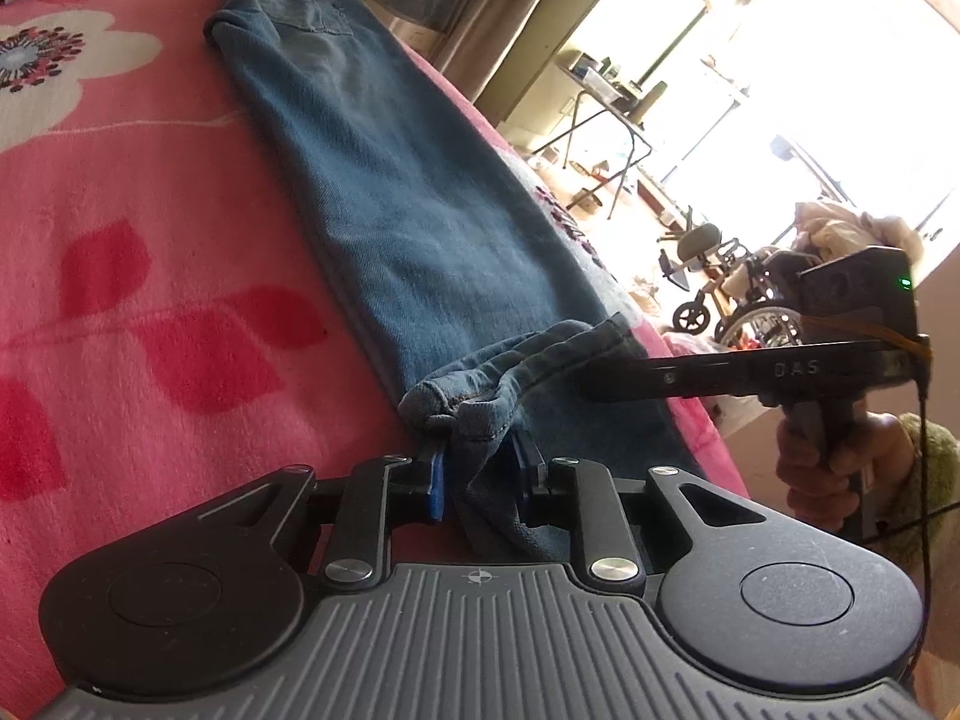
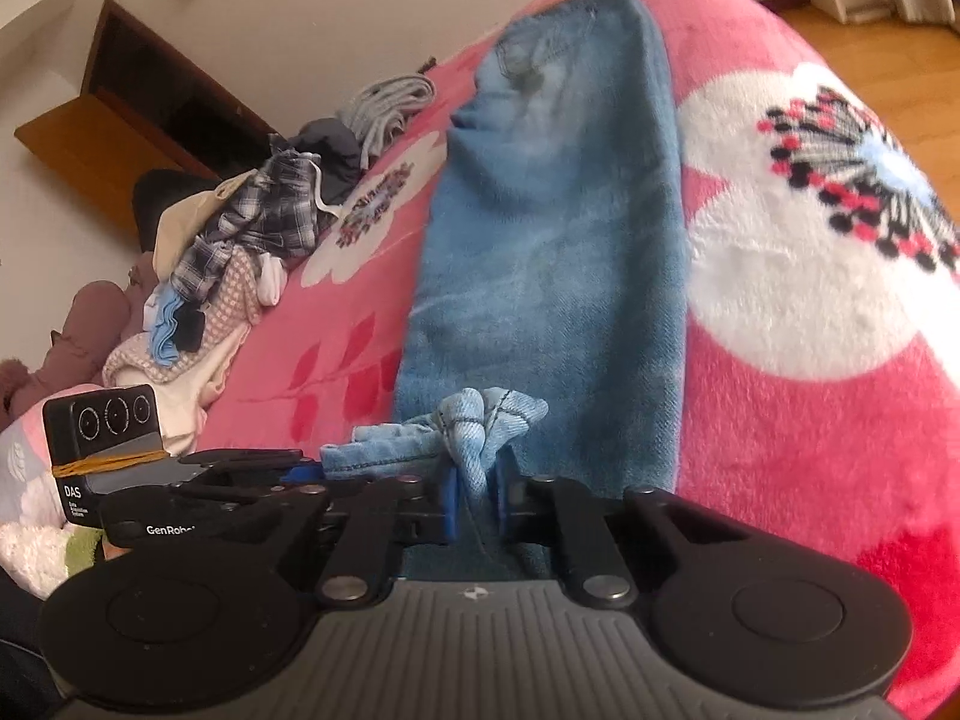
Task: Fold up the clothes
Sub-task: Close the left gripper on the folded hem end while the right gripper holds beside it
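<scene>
Spread wide underneath: a pink blanket [image 2: 810, 420] with white flowers and red leaves. Laid lengthwise along it, a pair of blue jeans [image 1: 384, 192], legs stacked one on the other, waistband at the far end, hems at the near end. Heaped near the blanket's edge in the right wrist view, a pile of unfolded clothes [image 2: 240, 252]. Beyond the bed in the left wrist view, a wheelchair [image 1: 744, 294] by a bright window. Clamped on the bunched hem at one corner, the left gripper [image 1: 480, 474], blue pads pressing denim. Closed on the other hem corner, the right gripper [image 2: 479, 480], cloth pinched between its pads.
</scene>
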A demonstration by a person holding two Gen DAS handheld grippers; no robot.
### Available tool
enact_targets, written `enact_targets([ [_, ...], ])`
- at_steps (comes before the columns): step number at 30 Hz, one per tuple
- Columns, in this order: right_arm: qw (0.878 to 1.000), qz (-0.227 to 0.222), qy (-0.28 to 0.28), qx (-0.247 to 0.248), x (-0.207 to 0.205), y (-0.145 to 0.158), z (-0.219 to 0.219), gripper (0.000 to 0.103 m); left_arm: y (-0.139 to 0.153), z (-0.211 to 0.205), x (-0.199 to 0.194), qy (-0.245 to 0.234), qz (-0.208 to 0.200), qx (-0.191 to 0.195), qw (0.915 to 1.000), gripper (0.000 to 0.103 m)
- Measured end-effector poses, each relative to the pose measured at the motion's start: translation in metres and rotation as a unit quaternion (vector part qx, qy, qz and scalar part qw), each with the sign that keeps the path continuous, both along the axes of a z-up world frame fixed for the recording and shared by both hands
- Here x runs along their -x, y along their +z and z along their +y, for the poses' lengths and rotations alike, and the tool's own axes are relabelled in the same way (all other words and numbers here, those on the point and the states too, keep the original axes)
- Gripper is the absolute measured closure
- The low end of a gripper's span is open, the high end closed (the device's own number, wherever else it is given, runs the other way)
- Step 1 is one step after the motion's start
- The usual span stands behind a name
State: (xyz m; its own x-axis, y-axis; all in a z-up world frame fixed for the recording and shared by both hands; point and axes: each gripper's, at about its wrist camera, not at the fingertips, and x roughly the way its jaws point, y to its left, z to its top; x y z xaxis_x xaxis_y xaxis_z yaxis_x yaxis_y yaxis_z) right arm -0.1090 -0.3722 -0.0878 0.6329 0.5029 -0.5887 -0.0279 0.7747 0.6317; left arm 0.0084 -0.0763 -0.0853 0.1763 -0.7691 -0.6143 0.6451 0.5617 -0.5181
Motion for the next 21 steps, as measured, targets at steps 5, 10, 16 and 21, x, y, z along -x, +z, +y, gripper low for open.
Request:
enact_targets([
  [5, 0.998, -0.056, -0.017, -0.003, 0.015, 0.025, 0.007, 0.096, 0.013, 0.008, 0.006, 0.018, -0.019, 0.026, 0.9993, 0.086],
  [10, 0.996, -0.087, -0.028, 0.015, 0.027, 0.048, 0.014, 0.096, 0.033, 0.013, 0.017, 0.035, -0.048, 0.041, 0.9974, 0.09],
  [16, 0.991, -0.12, -0.046, 0.04, 0.04, 0.075, 0.021, 0.096, 0.069, 0.006, 0.031, 0.044, -0.115, 0.032, 0.9919, 0.091],
  [21, 0.986, -0.144, -0.054, 0.067, 0.037, 0.102, 0.022, 0.096, 0.099, 0.0, 0.034, 0.05, -0.177, 0.027, 0.9826, 0.091],
])
